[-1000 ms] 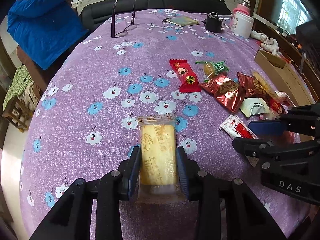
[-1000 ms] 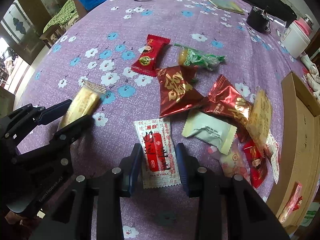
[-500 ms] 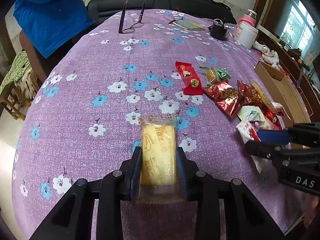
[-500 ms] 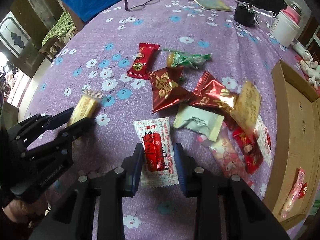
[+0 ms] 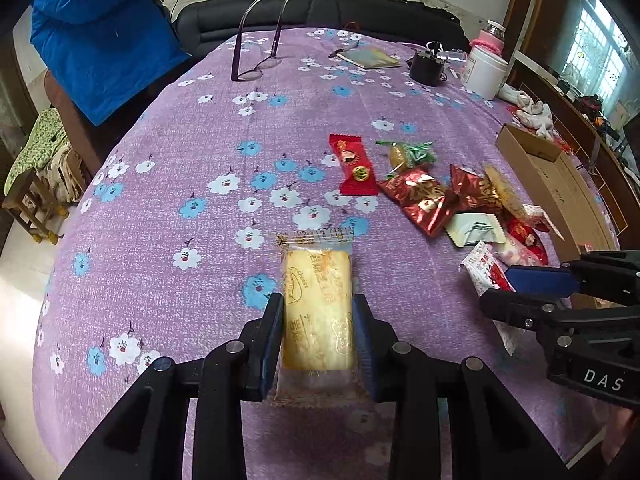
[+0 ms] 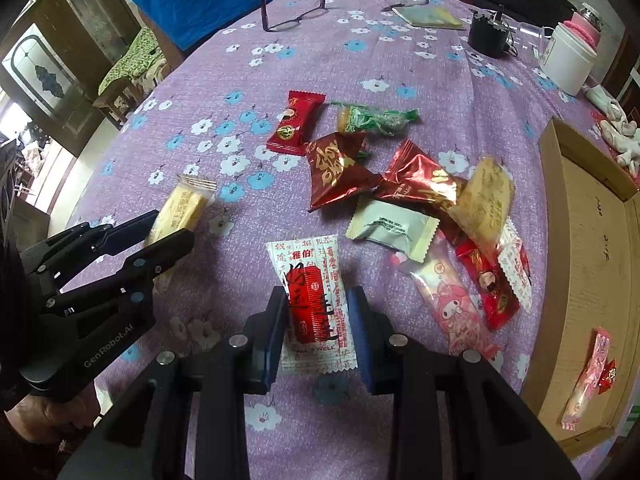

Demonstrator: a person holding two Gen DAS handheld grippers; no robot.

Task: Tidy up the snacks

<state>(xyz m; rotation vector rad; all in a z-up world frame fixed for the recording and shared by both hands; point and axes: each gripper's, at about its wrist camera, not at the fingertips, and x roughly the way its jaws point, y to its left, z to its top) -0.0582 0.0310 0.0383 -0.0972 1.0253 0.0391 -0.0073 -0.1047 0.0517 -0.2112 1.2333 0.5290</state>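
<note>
My left gripper (image 5: 318, 320) is shut on a yellow cheese cake in a clear wrapper (image 5: 318, 300), held over the purple flowered tablecloth (image 5: 200, 152). In the right wrist view that left gripper (image 6: 160, 228) and the yellow cake (image 6: 182, 210) show at the left. My right gripper (image 6: 318, 314) is shut on a white and red snack packet (image 6: 314, 292), lifted off the cloth. The left wrist view has the right gripper (image 5: 508, 286) at the right with the white and red packet (image 5: 484, 266) in its fingers. A pile of red, green and pink snacks (image 6: 400, 184) lies beyond.
An open cardboard box (image 6: 592, 240) with a pink snack (image 6: 588, 380) inside sits at the right. Glasses (image 5: 256, 68), a notebook (image 5: 372, 58), a black cup (image 5: 428, 66) and a white jar (image 5: 486, 68) stand at the far end. A person in a blue jacket (image 5: 104, 28) is at the far left.
The right gripper has closed a little on the white and red packet and lifted it off the cloth. The left gripper keeps hold of the yellow cake and has risen slightly.
</note>
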